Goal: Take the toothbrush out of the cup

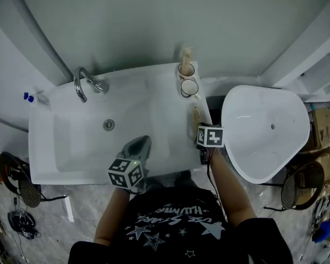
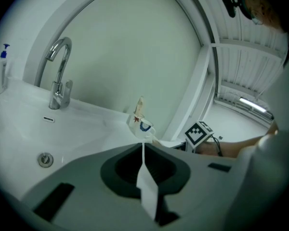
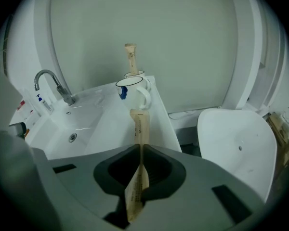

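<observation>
- Right claw (image 1: 199,132), head view: at the sink's (image 1: 49,164) right edge, toward the front corner. Its jaws are narrow and clamped on a tan wrapped toothbrush (image 1: 196,116).
- The brush lies along that edge, long axis front to back, free tip toward the two cups at the back right corner. It is clear of both cups.
- Near cup (image 1: 189,87) looks empty to us. Far cup (image 1: 186,69) carries a second wrapped toothbrush (image 1: 185,54), upright.
- Left claw (image 1: 140,143) hangs over the basin's front edge, well apart from the cups.
- Left gripper view: the left claw (image 2: 143,146) has its jaws together. A thin white strip (image 2: 145,179) sits in the seam; we cannot tell if it is held or belongs to the claw.
- The cups stand ahead and slightly right, on the far edge.
- Right gripper view: the right claw (image 3: 141,146) presses flat on the toothbrush (image 3: 140,126) wrapper. The brush runs straight out from the seam, its tip just short of the near cup (image 3: 130,88).
- We cannot tell whether the tip touches the sink edge.
- The second wrapped toothbrush (image 3: 130,57) rises from the far cup (image 3: 135,73), directly behind the near one.
- Our judgement: the held brush is already out.
- If the standing one is next, it lies dead ahead of the right claw, beyond the near cup. Its axis is vertical, so it would need a straight upward pull.
- The right hand is the nearer.
</observation>
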The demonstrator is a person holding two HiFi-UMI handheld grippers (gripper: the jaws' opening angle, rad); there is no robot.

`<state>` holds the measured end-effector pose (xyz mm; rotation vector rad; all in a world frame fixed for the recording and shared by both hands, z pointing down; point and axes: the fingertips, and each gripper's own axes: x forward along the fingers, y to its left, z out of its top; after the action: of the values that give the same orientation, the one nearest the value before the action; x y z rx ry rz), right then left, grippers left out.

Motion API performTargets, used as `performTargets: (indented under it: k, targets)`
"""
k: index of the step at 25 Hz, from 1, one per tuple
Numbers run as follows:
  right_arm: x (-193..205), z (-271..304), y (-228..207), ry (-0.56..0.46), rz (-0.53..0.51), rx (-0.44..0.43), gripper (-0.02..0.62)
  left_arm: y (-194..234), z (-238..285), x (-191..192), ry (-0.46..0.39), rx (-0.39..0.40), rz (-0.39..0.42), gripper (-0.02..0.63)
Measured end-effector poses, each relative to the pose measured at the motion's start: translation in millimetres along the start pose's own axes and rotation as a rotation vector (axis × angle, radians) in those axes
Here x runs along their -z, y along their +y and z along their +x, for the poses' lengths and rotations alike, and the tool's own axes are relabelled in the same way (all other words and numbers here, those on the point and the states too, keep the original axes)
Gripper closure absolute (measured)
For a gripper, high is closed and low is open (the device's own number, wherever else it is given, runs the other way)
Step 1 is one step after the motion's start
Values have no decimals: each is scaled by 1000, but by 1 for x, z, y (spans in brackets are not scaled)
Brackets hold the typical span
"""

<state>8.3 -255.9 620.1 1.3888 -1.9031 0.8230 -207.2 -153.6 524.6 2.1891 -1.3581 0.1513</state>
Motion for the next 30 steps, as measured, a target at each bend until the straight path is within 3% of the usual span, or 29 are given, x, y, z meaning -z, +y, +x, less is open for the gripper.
performTargets:
  k: [8, 12, 17, 23, 30]
  targets:
    - [6, 4, 2, 14, 21, -4, 558, -10, 8, 6, 24, 28, 4, 581]
    - [7, 3, 5, 20, 11, -27, 486, -12, 10, 9, 32, 32, 5, 581]
    - [1, -4, 7, -9, -6, -45, 462, -6, 12, 5, 26, 23, 2, 581]
    - [-27, -18, 18, -113, -49, -110, 462, 3, 13, -4, 9, 2, 1, 581]
    - [-88, -38, 25, -283, -142, -173, 462, 18, 13, -26, -36, -43, 7, 581]
